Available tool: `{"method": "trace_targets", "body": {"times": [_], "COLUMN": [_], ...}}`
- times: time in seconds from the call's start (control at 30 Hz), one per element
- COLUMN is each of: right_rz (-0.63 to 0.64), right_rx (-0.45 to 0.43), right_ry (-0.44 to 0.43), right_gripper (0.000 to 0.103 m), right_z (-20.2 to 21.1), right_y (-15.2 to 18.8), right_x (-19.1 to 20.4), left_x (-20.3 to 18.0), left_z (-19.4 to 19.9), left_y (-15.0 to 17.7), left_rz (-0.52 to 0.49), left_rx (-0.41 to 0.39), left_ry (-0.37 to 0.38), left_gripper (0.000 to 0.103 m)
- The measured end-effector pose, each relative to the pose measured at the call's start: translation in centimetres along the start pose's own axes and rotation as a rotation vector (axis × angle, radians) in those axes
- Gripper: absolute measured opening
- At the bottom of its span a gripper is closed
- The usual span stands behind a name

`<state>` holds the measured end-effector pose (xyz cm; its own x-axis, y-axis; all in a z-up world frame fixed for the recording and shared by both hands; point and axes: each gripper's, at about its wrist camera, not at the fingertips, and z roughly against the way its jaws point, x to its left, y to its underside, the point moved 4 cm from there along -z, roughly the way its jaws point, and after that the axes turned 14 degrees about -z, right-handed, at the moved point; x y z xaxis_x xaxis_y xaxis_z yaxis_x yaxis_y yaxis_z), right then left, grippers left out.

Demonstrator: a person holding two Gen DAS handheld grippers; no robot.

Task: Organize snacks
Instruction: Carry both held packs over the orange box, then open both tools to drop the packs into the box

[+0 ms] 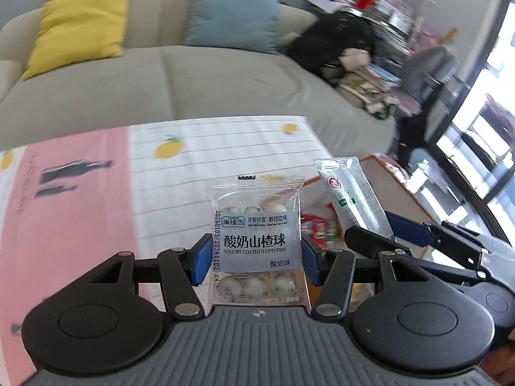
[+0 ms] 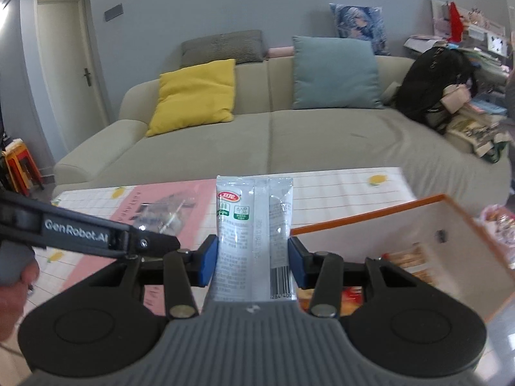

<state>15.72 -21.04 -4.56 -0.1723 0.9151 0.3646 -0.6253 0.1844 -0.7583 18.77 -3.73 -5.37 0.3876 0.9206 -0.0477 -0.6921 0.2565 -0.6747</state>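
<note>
Between the blue pads of the left gripper point(image 1: 254, 262) stands a clear packet of yogurt-coated hawthorn balls point(image 1: 257, 244), upright, clamped at both side edges; white speckled balls show above and below its pale label. At two o'clock from it, the right gripper point(image 2: 252, 262) clamps a slim white stick sachet point(image 2: 254, 238) with a red logo, green marks and a barcode. Both packs are held above the lemon-print tablecloth point(image 1: 225, 148), an orange-rimmed box point(image 2: 370, 222) at three o'clock.

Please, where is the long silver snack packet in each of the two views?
Left wrist view: silver packet right of centre, held by the right gripper.
Right wrist view: silver packet at centre, upright between the blue pads.
Shared landmark: yellow cushion on the sofa.
</note>
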Motion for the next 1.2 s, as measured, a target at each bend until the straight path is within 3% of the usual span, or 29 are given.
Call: {"method": "trace_targets", "body": {"times": [0.27,0.43,0.7,0.87,1.2], "right_rz": [0.147,0.231,0.318,0.298,0.306], "right_rx": [0.064,0.144,0.311,0.400,0.473], "right_ry": [0.141,0.223,0.312,0.339,0.379], "right_gripper": [0.045,0.045,0.045,0.045,0.046], "right_z": [0.4,-1.6,-6.6,-9.5,-12.5], "right_y": [-3.3,-4.7,-4.4,-3.6,-2.0], "right_x": [-8.1,-13.1,-17.8,-19.4,-20.7], "left_x": [-6.2,-7.7,-9.3,-9.8,-10.1], "left_z": [-5.5,-9.2,-14.9,-17.9,-21.0], "left_y": [-3.7,-4.7,-4.9,-4.1,-3.1], "left_rz": [-0.088,-0.076,-0.137,-0.164,-0.209], "left_rx": [0.030,0.090,0.175,0.228,0.297], "left_ry": [0.104,0.154,0.120,0.106,0.084], "left_gripper": [0.064,0.064,0.064,0.065,0.066]}}
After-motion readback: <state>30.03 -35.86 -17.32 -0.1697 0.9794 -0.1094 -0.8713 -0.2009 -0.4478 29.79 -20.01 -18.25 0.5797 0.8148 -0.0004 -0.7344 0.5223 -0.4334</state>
